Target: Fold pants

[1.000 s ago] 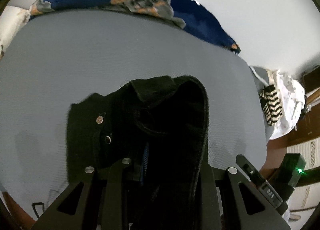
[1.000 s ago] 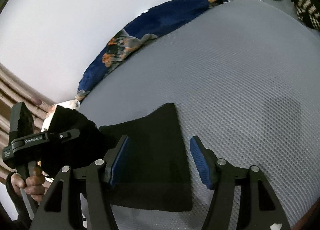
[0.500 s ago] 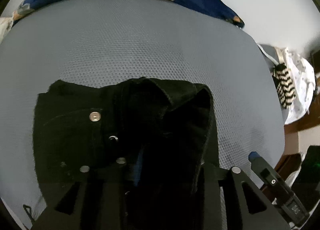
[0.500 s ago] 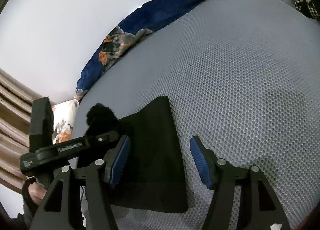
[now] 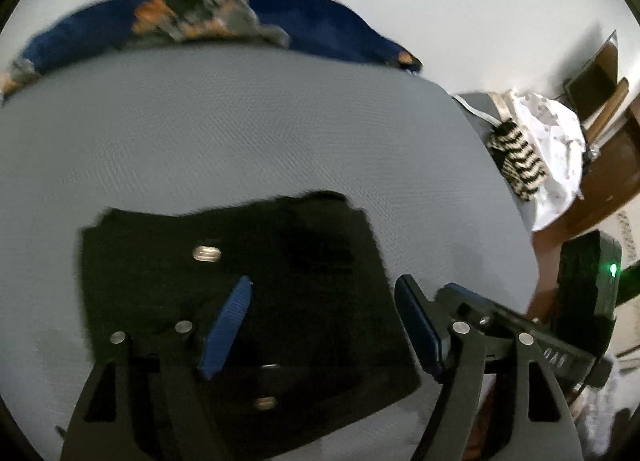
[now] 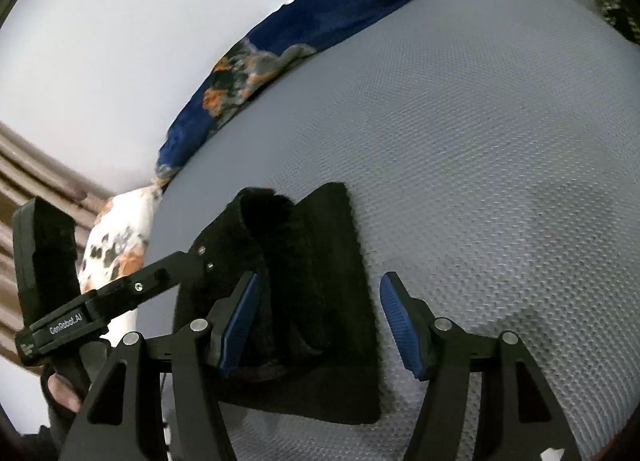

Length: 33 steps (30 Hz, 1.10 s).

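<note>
The black pants (image 6: pixel 316 301) lie folded on the grey mesh bed (image 6: pixel 480 141). Over their near edge the right hand-held gripper (image 6: pixel 320 325) hovers with blue pads (image 6: pixel 400 321) spread apart. The left hand-held gripper (image 6: pixel 192 261) reaches the pants' left side. Beyond them a blue patterned cloth (image 6: pixel 304 29) lines the bed's far edge.

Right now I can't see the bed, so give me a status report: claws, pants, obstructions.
Left claw open, empty. Right claw open, empty. Black pants folded, lying on the grey mattress. Nothing on the pants.
</note>
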Tool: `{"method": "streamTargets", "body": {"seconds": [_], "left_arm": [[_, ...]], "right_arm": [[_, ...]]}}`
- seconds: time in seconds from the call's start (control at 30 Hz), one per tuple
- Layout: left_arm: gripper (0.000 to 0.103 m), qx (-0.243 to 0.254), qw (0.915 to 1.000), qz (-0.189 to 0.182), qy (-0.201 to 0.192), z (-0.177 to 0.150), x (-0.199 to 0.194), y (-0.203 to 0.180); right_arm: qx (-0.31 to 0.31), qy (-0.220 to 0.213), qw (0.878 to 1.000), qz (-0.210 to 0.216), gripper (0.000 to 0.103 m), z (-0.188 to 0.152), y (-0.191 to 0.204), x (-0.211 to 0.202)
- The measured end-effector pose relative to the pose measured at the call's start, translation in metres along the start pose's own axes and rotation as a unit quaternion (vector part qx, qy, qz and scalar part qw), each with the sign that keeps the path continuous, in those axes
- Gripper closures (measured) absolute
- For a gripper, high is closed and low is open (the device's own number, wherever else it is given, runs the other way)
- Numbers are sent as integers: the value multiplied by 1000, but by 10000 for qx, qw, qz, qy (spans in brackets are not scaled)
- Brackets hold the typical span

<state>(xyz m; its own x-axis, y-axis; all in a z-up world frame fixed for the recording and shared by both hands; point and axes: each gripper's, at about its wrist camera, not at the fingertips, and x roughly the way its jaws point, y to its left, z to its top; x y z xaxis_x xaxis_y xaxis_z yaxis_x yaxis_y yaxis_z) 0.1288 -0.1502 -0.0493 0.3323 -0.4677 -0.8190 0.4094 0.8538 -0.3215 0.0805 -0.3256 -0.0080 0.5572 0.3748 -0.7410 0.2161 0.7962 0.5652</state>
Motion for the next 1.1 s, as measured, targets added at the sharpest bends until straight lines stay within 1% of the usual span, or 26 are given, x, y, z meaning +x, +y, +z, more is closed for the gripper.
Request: {"method": "streamTargets", "body": {"seconds": [0.03, 0.1, 0.13, 0.23, 0.27, 0.33, 0.43, 0.5, 0.6, 0.67, 0.73, 0.77, 0.8, 0.83, 0.87, 0.93, 0.97, 1.1], "left_arm": [[28, -6, 9999, 125, -62, 0, -2, 2], [28, -96, 9986, 478, -222, -5, -17, 26], [28, -185, 9977, 600, -254, -7, -21, 38], [28, -561, 9946, 840, -244, -14, -29, 71], [28, -675, 9932, 922, -239, -17, -31, 82], [28, -842, 9908, 1037, -212, -24, -35, 101], [28, -1054, 9881, 1113, -153, -33, -39, 123], [28, -1157, 9867, 1138, -97, -38, -37, 124], [28, -1305, 9846, 1160, -48, -46, -36, 131], [28, -1424, 9833, 1134, 2, -49, -34, 136], [28, -1501, 9821, 1134, 51, -52, -32, 140], [28, -1525, 9817, 1139, 77, -53, -30, 142], [28, -1542, 9814, 1140, 92, -55, -29, 143], [28, -1556, 9811, 1144, 105, -56, -29, 144], [28, -1573, 9808, 1144, 121, -57, -27, 145], [28, -1569, 9811, 1131, 96, -57, -27, 144], [28, -1554, 9813, 1136, 78, -57, -27, 144], [28, -1542, 9829, 1003, -22, -53, -29, 142]], "right_arm": [[-42, 120, 9998, 134, 42, 2, 2, 5], [-175, 341, 9986, 357, 42, 5, 8, 16], [-276, 535, 9969, 499, 42, 7, 11, 24], [-552, 850, 9932, 571, 42, 12, 21, 44], [-632, 1015, 9911, 587, 42, 15, 22, 54], [-670, 1111, 9907, 414, 42, 20, 20, 66], [-786, 1235, 9886, 360, 42, 25, 15, 79], [-819, 1292, 9873, 419, 43, 28, 12, 87], [-707, 1300, 9867, 672, 44, 35, 7, 99], [-642, 1297, 9849, 952, 43, 40, 6, 107], [-530, 1333, 9830, 1147, 46, 43, 6, 114], [-498, 1332, 9825, 1205, 51, 44, 7, 117], [-493, 1327, 9826, 1202, 60, 44, 8, 119], [-484, 1319, 9828, 1197, 67, 44, 9, 119], [-445, 1317, 9827, 1228, 81, 43, 12, 118], [-507, 1180, 9848, 1168, 86, 43, 19, 109], [-553, 1096, 9859, 1134, 91, 42, 25, 103], [-532, 749, 9893, 1133, 93, 38, 38, 69]]}}
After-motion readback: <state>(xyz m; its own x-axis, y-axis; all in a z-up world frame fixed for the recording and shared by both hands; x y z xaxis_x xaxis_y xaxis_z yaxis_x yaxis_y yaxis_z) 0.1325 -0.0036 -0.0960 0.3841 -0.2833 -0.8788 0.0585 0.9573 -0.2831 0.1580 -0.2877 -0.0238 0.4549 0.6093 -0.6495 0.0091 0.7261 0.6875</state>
